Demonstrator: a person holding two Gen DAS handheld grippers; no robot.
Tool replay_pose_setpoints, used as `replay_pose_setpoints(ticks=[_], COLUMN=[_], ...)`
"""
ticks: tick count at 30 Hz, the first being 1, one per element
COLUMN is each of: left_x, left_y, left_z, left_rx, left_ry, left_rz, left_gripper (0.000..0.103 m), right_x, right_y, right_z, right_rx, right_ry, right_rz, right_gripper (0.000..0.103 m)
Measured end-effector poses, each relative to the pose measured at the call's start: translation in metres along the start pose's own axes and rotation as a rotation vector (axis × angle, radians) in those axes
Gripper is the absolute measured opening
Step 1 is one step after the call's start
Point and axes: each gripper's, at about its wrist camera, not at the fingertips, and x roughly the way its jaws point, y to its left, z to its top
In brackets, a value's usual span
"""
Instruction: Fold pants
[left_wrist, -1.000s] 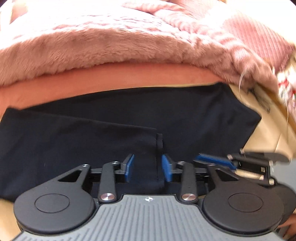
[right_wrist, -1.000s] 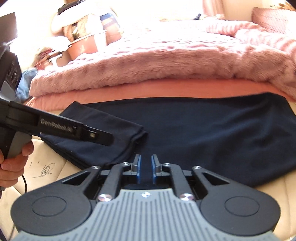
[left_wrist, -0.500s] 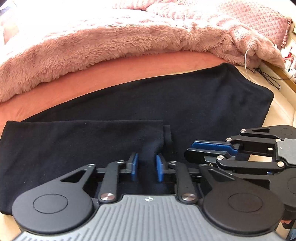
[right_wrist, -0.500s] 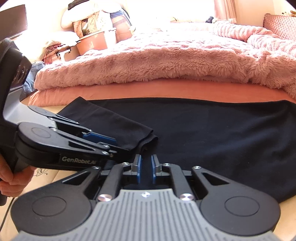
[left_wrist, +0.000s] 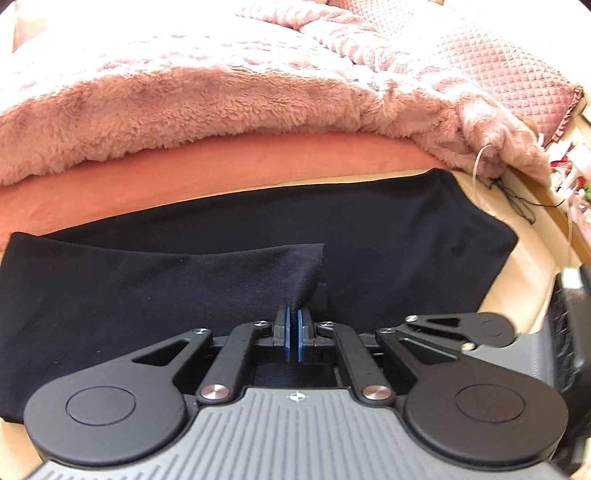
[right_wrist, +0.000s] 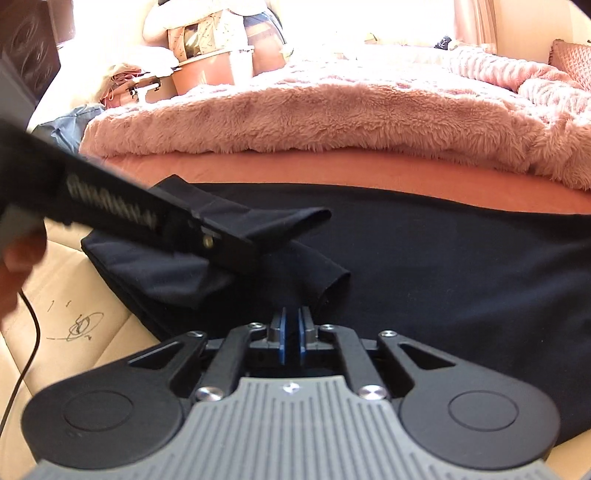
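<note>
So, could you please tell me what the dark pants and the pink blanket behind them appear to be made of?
The pants look like a soft matte knit, perhaps cotton jersey: they drape limply with no sheen, and bunch where the left claw pinches them. The blanket looks like long-pile plush fleece or faux fur, with shaggy tufts along its edge. The exact fibre of either cannot be told.

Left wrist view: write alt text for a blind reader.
The left gripper pinches a folded edge of dark navy fabric pants, spread on a cream surface. A fluffy pink blanket lies behind; the right gripper sits alongside.
</note>
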Motion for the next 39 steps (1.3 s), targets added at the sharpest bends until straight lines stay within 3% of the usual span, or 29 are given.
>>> replay_pose_setpoints(ticks=[6, 9, 11, 13, 14, 18, 21, 24, 28, 31, 39], left_x=[0.022, 0.025, 0.023, 0.021, 0.019, 0.005, -0.009, -0.020, -0.029, -0.035, -0.034], left_y=[-0.005, 0.003, 0.008, 0.010, 0.011, 0.018, 0.028, 0.049, 0.092, 0.118, 0.135], left_z=[-0.006, -0.009, -0.008, -0.010, -0.011, -0.014, -0.017, -0.018, -0.016, -0.018, -0.026], left_rx=[-0.010, -0.076, -0.109, -0.103, -0.107, -0.140, -0.143, -0.124, -0.154, -0.195, -0.227], left_ry=[0.069, 0.080, 0.092, 0.101, 0.101, 0.057, 0.015, -0.015, -0.035, -0.036, -0.035], left_rz=[-0.025, -0.035, -0.045, -0.049, -0.062, -0.089, -0.034, 0.082, 0.210, 0.263, 0.279], left_gripper=[0.003, 0.004, 0.008, 0.024, 0.027, 0.042, 0.042, 0.042, 0.038, 0.032, 0.025], right_x=[0.003, 0.000, -0.002, -0.008, -0.011, -0.023, -0.033, -0.040, -0.036, -0.027, 0.004], right_y=[-0.002, -0.003, -0.004, -0.005, -0.005, -0.008, -0.017, -0.028, -0.033, -0.024, -0.009], right_z=[0.001, -0.002, -0.001, 0.000, 0.001, 0.002, 0.004, 0.006, 0.009, 0.015, 0.030], right_rx=[0.011, 0.014, 0.010, 0.001, -0.002, 0.018, 0.078, 0.179, 0.261, 0.243, 0.168], right_ry=[0.002, -0.001, -0.004, -0.005, -0.004, 0.013, 0.006, -0.012, -0.006, 0.005, 0.042], right_rz=[0.009, 0.015, 0.016, 0.004, -0.008, -0.037, -0.031, 0.005, 0.036, 0.012, -0.044], right_gripper=[0.001, 0.001, 0.001, 0.002, 0.003, 0.006, 0.007, 0.024, 0.024, 0.011, 0.005])
